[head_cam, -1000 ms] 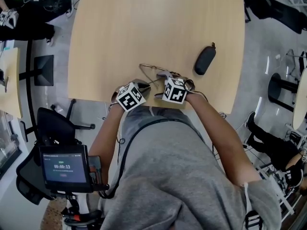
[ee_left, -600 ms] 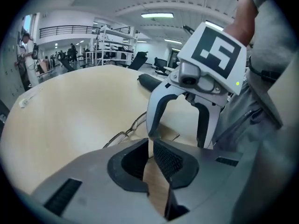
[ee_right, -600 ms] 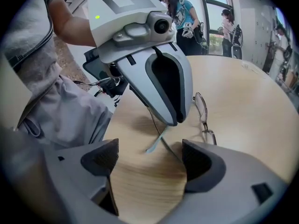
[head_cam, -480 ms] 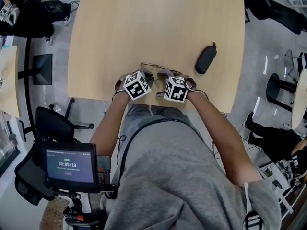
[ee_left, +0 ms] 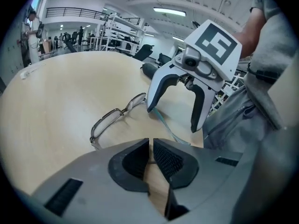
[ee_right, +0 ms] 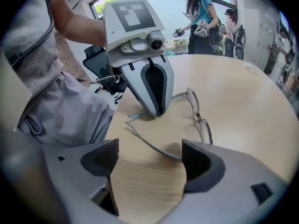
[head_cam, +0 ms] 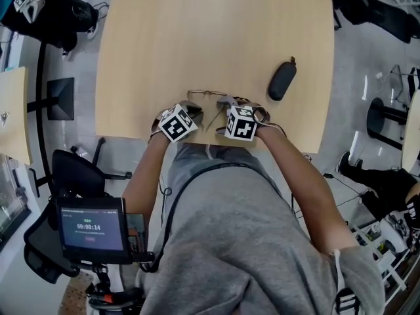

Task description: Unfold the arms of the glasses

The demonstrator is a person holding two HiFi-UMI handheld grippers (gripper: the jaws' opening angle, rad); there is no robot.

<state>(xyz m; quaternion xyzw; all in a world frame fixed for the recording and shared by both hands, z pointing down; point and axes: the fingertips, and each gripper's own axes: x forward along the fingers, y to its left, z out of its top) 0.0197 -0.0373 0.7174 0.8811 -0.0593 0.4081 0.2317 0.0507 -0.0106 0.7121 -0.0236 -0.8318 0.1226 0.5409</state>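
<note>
The glasses lie on the light wooden table, near its 6 o'clock edge in the head view. The lens front lies crosswise and both arms run back toward the person. The left gripper reaches in at 7 o'clock of the glasses and the right gripper at 4 o'clock, the 2 close side by side just inside the table edge.

In the left gripper view the fingers are pressed almost together, with only a thin slit between the pads. A thin wire of the frame shows in that slit, so they pinch 1 arm of the glasses. The right gripper view shows the same from the other side: at 12 o'clock the left gripper's tips meet on the arm that comes off the far end of the lens front.

The right gripper's fingers stand wide apart and hold nothing. The other arm lies flat on the table between them, close by the finger at 3 o'clock, and runs on toward 10 o'clock. Whether it touches that finger I cannot tell.

A dark oblong case lies at 2 o'clock of the glasses, well apart from them. Off the table at 8 o'clock, a small lit screen sits beside the person's grey shirt.
</note>
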